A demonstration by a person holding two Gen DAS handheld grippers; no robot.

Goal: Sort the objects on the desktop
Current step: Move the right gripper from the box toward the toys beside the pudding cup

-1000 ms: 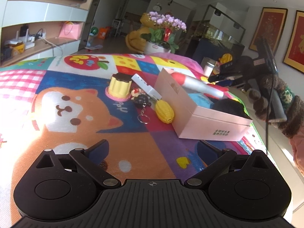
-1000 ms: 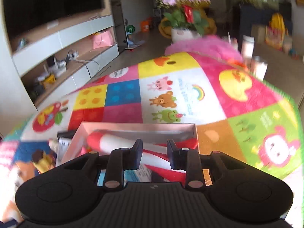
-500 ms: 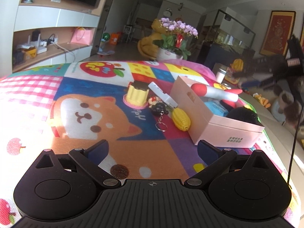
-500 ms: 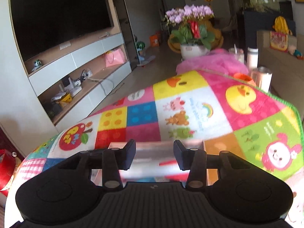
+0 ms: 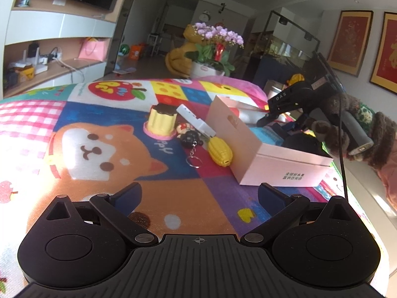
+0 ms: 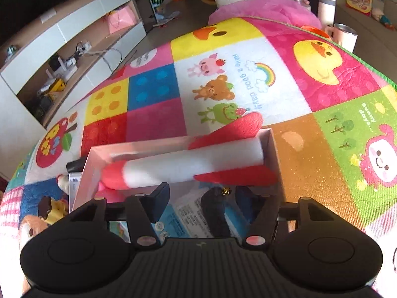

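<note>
**Rocket dropped in the box, right tongs letting go**

- Change: a second ago the right tongs were pinched on the toy rocket above the pink box. Their jaws have just been opening; nothing sits between them now. The rocket lies loose inside the box, along its far wall, one red fin poking over the rim.
- Meaning, as I judge it: one item is sorted. The right hand is free to fetch another.
- Left tongs: spread wide, empty, hanging over the patchwork mat on the near side of the box. No real shift in that second.
- Left of the box, not yet sorted: yellow pudding toy, white clip-like piece, black keyring charm, yellow corn toy. The corn lies just beside the box wall; the charm and clip touch or overlap each other.
- Rocket's look: white foam-like body, rounded red nose, red fins. Slightly blurred in the right view.
- Also in the box: something blue with print, and a dark rounded thing I cannot identify.
</note>
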